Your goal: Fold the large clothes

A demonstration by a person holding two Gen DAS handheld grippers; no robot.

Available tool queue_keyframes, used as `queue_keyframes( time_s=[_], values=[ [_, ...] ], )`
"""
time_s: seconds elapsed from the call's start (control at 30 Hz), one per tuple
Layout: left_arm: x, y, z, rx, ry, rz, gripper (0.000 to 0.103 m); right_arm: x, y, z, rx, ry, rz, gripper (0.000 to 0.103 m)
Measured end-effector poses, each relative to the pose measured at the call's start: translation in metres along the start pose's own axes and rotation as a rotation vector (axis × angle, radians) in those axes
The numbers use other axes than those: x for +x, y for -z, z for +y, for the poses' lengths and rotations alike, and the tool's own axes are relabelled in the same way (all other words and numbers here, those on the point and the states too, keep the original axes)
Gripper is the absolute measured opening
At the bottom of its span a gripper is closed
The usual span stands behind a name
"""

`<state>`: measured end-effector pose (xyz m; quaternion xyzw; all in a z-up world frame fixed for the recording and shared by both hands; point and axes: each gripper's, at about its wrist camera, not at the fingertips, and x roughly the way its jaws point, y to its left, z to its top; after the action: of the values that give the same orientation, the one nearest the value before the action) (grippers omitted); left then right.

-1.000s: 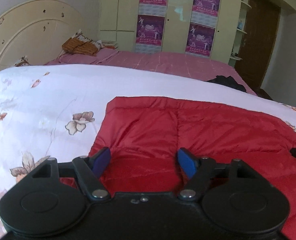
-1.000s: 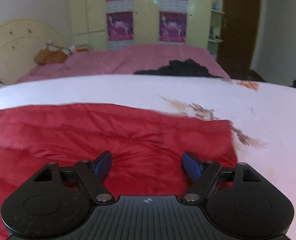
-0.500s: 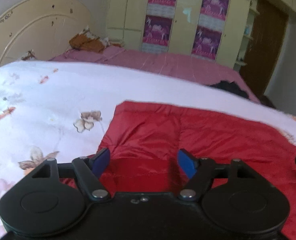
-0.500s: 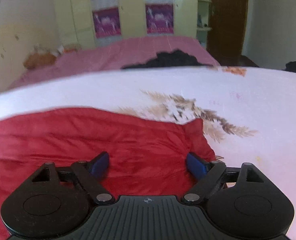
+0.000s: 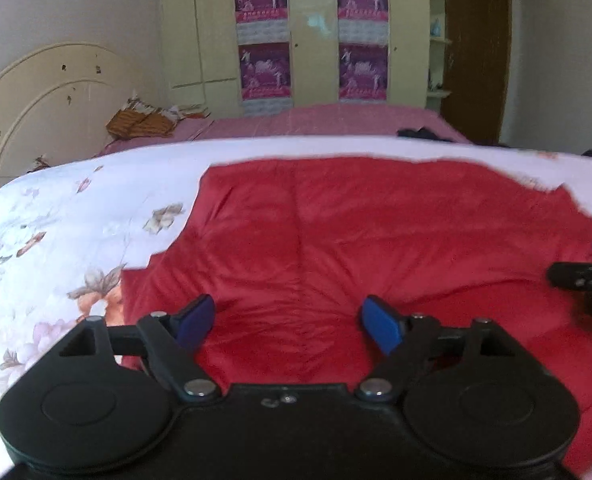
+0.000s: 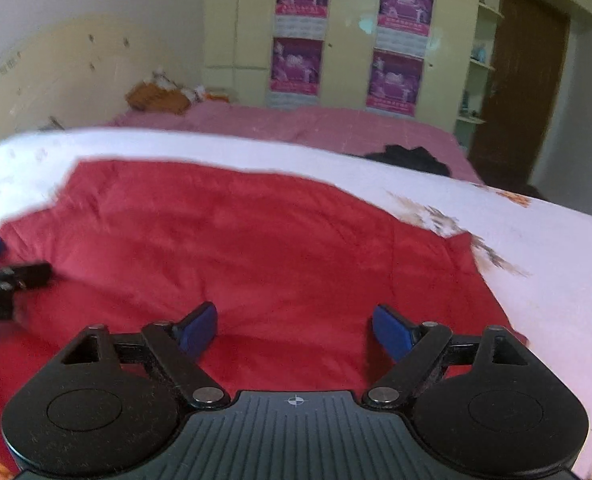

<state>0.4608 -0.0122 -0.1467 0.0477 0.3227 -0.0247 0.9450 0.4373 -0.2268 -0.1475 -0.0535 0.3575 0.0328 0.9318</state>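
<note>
The red padded garment [image 5: 336, 248] is lying spread flat on the white floral quilt [image 5: 56, 216], its far edge running just short of the quilt's far border. The left gripper [image 5: 290, 322] is hovering over the garment's near part, jaws opening, nothing between them; the garment's left edge is lying just beside its left pad. The right gripper [image 6: 294, 328] is standing wide over the garment (its right edge close by), gripping nothing. Bare quilt is lying open on both sides of the garment.
</note>
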Motion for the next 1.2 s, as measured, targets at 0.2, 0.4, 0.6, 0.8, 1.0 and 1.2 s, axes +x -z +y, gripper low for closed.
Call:
queue_keyframes(
  time_s=[0.2,0.4,0.6,0.8,1.0,1.2],
  values=[
    [0.007,0.004,0.007,-0.019,-0.006,0.03,0.082,0.013,0.014,-0.027,0.031,0.069,0.036,0.084],
    [0.008,0.007,0.007,-0.019,-0.008,0.037,0.082,0.02,0.022,-0.032,0.048,0.067,0.039,0.085],
    [0.006,-0.007,0.014,-0.032,0.007,0.09,0.082,0.003,0.006,-0.039,0.099,0.059,0.082,0.085],
    [-0.024,-0.01,0.02,-0.035,0.003,0.079,0.085,-0.045,0.01,-0.044,0.168,0.039,0.04,0.085],
    [-0.066,-0.005,0.021,-0.02,0.051,0.039,0.085,-0.093,0.019,-0.036,0.173,0.008,-0.003,0.085],
    [-0.099,0.017,0.023,-0.052,0.106,0.061,0.085,-0.116,0.041,-0.018,0.195,-0.036,0.032,0.085]
  ],
)
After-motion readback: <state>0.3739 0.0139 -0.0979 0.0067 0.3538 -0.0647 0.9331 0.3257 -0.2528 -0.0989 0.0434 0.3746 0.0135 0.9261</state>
